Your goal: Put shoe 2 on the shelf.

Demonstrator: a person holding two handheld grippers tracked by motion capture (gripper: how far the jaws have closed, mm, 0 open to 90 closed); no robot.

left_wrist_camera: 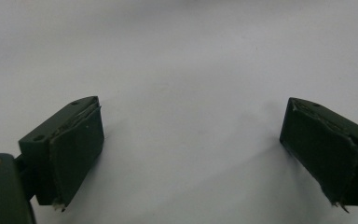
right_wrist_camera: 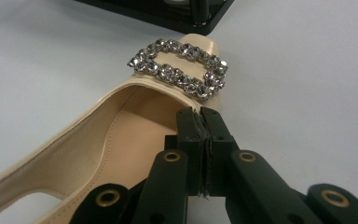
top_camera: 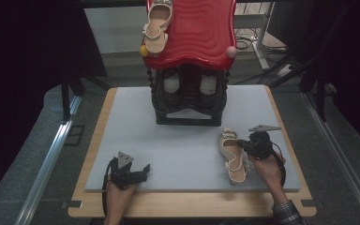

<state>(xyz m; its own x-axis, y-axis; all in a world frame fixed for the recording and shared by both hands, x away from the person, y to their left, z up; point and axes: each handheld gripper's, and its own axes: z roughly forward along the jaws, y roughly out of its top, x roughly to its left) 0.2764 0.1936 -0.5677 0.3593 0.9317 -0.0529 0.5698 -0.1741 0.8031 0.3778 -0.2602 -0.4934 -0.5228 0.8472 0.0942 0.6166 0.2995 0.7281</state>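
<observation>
While its jaws stand pressed together over the open mouth of a beige shoe (right_wrist_camera: 121,140), the right gripper (right_wrist_camera: 200,116) sits just behind the rhinestone buckle (right_wrist_camera: 179,67); whether they pinch the shoe's edge I cannot tell. That shoe lies on the grey surface (top_camera: 178,140) at the near right, toe toward a black rack (top_camera: 190,96) with a red top (top_camera: 201,28), where a second shoe (top_camera: 157,23) rests. Well apart at the near left, the left gripper (left_wrist_camera: 191,144) rests with jaws wide apart, holding nothing.
</observation>
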